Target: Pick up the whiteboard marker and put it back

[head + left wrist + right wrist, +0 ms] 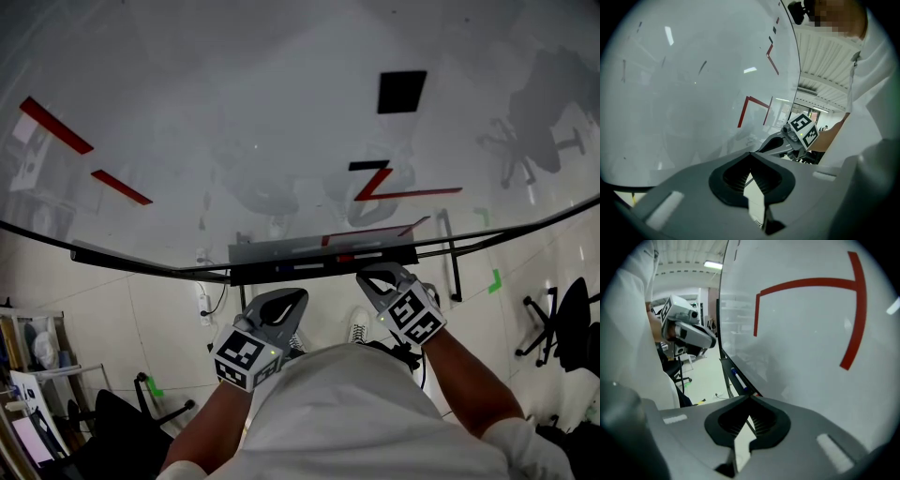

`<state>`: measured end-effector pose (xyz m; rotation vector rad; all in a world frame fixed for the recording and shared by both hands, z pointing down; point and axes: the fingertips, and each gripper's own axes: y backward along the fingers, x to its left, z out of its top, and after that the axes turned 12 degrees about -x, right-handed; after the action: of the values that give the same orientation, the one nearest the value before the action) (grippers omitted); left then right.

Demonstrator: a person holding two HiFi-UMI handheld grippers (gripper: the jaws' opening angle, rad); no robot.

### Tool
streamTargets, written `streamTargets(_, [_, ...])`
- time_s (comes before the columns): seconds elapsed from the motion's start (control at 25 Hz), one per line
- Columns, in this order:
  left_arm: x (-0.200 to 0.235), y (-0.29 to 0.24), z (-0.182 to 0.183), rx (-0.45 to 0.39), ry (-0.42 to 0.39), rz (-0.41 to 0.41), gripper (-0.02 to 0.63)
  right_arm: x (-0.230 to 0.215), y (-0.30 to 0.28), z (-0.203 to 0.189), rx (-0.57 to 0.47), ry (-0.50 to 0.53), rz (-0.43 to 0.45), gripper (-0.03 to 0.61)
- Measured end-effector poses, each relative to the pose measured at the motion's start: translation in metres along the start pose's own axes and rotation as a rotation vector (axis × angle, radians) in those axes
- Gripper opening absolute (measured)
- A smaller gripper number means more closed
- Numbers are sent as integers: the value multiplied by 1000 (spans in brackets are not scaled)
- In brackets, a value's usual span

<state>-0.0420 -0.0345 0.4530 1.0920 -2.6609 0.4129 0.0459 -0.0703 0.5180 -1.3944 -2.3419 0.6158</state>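
- Whiteboard (234,112) fills the background, and its tray (319,251) runs along the lower edge; pale tiled floor (178,328) lies under the tray.
- Writing above the tray is only loose red strokes (56,125) and one Z-like figure (380,183) with a black top bar. A black square (402,91) sits higher on the board.
- Whiteboard marker (736,377), white-bodied with a blue cap, lies lengthwise in the tray, touched by neither gripper.
- Left gripper (300,296) is held just short of the tray, toward its left half. Its ribbed fingers (765,180) meet at the tips, closed on themselves and holding nothing.
- Right gripper (362,279) sits just short of the tray toward its right half, tips near the tray's front edge. Its fingers (761,423) are likewise pressed together tip to tip, empty.
- Each gripper's cube (246,358) shows black-and-white square markers.
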Motion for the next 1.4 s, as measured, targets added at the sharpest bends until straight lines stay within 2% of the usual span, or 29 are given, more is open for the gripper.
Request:
streamTargets(0.48, [-2,3,8,-20,-5,5,17,2,36,46,-231,-360,-8,2])
streamTargets(0.72, [-7,5,14,-45,26,-3,17,7,44,56,-310,-517,26,2])
streamTargets(0.96, [-14,10,21,-71,36,-13,17,18,55,63,-374,-596,57,2])
streamTargets(1.4, [-18,9,19,-60,23,-38,17,23,57,60,-366,-588,24,2])
